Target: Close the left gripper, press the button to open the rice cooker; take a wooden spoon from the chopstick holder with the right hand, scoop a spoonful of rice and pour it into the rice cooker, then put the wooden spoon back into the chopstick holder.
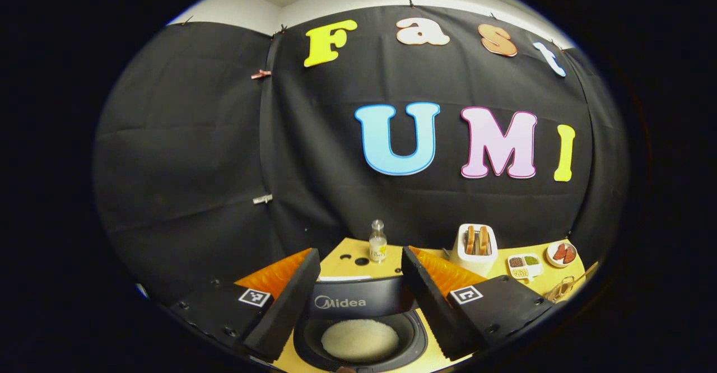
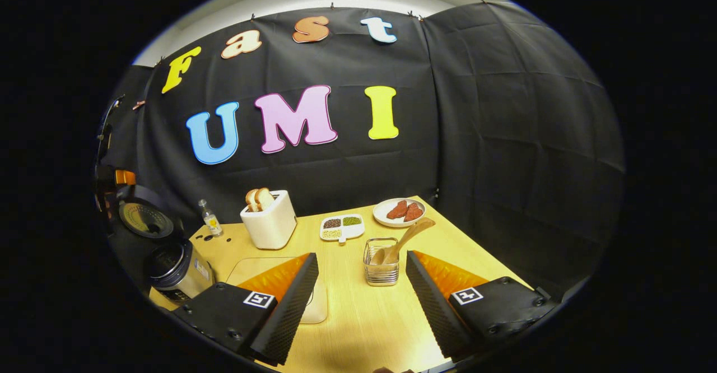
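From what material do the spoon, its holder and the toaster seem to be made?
The spoon looks like wood: matte, light brown, one solid piece. Its holder appears to be metal wire, shiny with open gaps. The toaster has a smooth cream shell, probably plastic or painted metal; the look leaves that open.

Table [image 2: 358, 311] pale yellow wood; toaster [image 2: 271, 220] white; cooker [image 1: 358, 328] black, its rice [image 1: 359, 339] white; spoon [image 2: 408, 237] light brown; holder [image 2: 381, 269] silver wire.
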Tool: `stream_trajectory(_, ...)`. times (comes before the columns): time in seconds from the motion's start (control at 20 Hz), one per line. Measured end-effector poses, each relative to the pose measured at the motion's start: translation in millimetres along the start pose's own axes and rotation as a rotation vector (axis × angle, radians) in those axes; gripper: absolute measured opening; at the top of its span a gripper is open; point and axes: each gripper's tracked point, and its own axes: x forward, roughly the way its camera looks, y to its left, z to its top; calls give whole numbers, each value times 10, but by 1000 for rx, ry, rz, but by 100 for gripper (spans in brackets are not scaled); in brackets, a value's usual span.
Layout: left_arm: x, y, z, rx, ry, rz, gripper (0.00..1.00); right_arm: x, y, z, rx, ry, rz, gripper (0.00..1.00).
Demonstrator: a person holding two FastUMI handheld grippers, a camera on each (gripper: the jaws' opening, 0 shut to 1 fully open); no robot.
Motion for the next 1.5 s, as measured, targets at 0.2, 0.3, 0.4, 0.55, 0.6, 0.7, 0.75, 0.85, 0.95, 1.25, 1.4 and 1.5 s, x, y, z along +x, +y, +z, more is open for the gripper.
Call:
stream_trajectory(0.2, -225, -55, -393, -10, 57, -7, 100, 17, 25, -165, 4, 38, 24, 99)
stream_trajectory(0.3, -279, -51, -697, -26, 112, -3, 100, 15, 44, -300, -10, 74, 37, 98)
stream_trajectory(0.4, -310, -36, -983, -44, 161, 5, 100, 8, 95, -379, -19, 94, 54, 98)
stream_trajectory(0.55, -341, -51, -1293, -24, 177, 2, 100, 5, 197, -441, -39, 108, 81, 99)
stream_trajectory(0.6, -334, -49, -1371, -21, 180, 2, 100, 2, 236, -445, -48, 112, 90, 99)
stream_trajectory(0.7, -325, -50, -1553, -24, 196, 2, 100, 4, 318, -478, -57, 120, 104, 98)
stream_trajectory(0.75, -319, -49, -1632, -27, 205, 1, 100, 8, 360, -494, -57, 124, 109, 99)
stream_trajectory(0.85, -305, -58, -1716, -22, 197, -6, 100, 31, 406, -543, -61, 137, 105, 98)
stream_trajectory(0.95, -298, -57, -1796, -19, 193, -11, 100, 41, 498, -559, -67, 143, 112, 99)
stream_trajectory(1.25, -294, -86, -1851, 21, 153, -11, 100, 33, 699, -556, -82, 141, 148, 99)
stream_trajectory(1.4, -280, -79, -1920, -14, 179, -8, 100, -25, 724, -595, -90, 146, 158, 99)
stream_trajectory(1.5, -258, -91, -1932, 4, 156, -11, 100, -41, 695, -610, -99, 148, 158, 99)
